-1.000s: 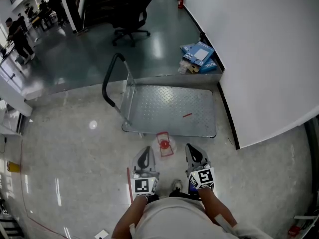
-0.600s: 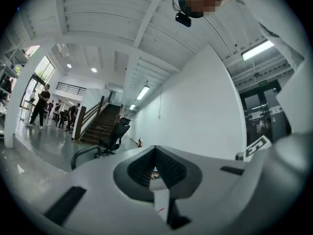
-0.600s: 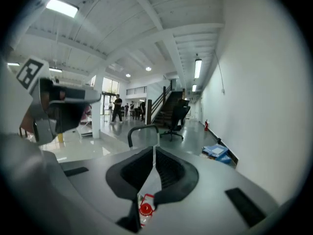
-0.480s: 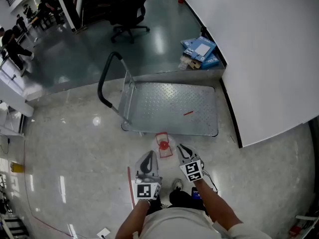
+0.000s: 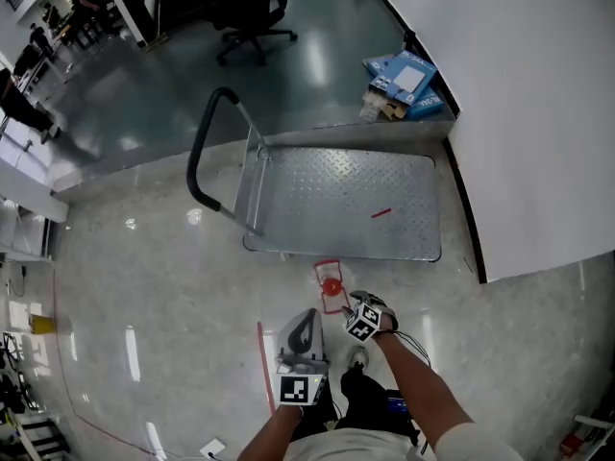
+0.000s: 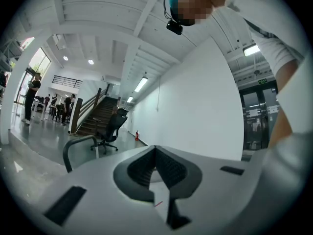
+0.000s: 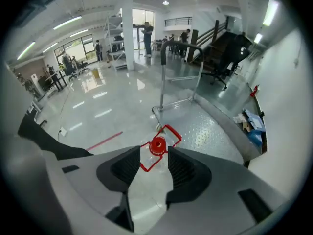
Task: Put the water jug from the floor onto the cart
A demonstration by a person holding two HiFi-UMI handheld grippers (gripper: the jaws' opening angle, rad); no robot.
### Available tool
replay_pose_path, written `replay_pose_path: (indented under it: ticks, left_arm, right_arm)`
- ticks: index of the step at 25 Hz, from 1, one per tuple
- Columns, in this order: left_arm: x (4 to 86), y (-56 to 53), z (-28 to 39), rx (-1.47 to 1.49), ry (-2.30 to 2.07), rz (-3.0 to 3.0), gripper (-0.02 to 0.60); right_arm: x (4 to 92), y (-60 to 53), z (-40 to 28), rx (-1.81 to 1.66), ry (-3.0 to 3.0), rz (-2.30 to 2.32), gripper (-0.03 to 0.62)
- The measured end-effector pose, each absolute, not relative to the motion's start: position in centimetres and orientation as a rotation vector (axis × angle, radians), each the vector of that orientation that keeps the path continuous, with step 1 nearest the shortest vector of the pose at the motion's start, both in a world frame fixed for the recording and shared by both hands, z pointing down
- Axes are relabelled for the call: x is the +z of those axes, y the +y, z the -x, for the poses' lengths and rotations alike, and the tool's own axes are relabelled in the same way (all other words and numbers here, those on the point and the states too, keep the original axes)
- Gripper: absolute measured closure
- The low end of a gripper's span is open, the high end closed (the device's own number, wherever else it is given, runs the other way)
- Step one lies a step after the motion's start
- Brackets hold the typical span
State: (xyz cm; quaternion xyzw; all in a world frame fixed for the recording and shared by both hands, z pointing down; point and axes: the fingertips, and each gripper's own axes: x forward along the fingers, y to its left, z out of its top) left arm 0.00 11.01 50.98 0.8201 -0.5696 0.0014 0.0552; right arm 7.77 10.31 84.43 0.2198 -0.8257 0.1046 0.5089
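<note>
Right gripper (image 7: 153,166): my jaws are opening with nothing pinched; the red cap (image 7: 157,144) shows in the gap beyond them.
Left gripper (image 6: 155,155): pressed together, empty, pointing level.
Water jug (image 5: 330,286): upright on the floor (image 5: 173,286), just beside the cart (image 5: 336,195).
Advice: I should centre over the cap and close only once my pads straddle the neck.
</note>
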Motion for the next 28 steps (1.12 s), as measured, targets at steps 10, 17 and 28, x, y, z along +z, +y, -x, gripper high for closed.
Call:
replay_pose_path:
  ticks: [10,17,28]
  left_arm:
    - [55.3,5.8,3.7,0.063,-1.644,-2.452,0.578]
    - [57.8,4.5,6.4,0.081,-1.653,-2.411,0.578]
    - [60.2,3.8,7.0,0.112,-1.628,-2.371,0.578]
  right_arm:
    - [94.1,7.0,-5.1,0.167,-1.839,-0.285,0.376]
    - [98.2,5.8,-3.5,0.155,-1.79,-0.217,0.361]
    - [102.1,5.4,-2.7,0.143,-1.723,-0.155,0.321]
